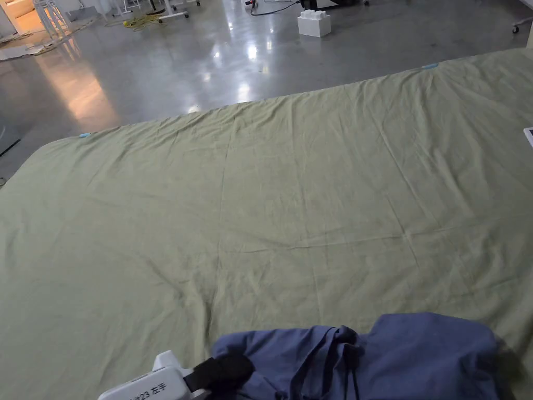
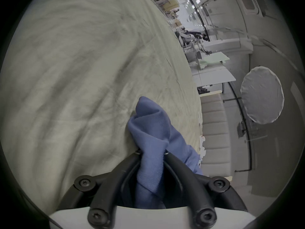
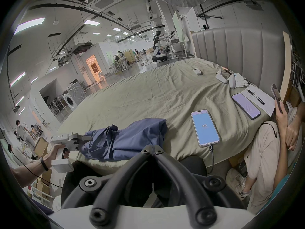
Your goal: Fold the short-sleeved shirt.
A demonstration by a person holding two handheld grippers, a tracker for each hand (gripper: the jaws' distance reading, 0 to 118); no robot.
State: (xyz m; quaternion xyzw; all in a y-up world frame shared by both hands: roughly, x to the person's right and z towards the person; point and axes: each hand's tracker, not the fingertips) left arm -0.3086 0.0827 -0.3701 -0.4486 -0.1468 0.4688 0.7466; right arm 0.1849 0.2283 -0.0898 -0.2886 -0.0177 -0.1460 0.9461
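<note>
Because the shirt (image 1: pixel 364 359) lay bunched at lower frame, the left tool (image 2: pixel 151 153) clamped its edge for spreading; the right tool (image 3: pixel 151 150) hung closed, empty.

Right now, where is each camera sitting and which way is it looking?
Head view: on the person's head, looking down over the green bed; left gripper at the bottom.
Left gripper view: on that gripper, jaws clamping the blue shirt.
Right gripper view: on the right gripper, jaws together, facing the bed; a hand shows.
All share the shirt.
</note>
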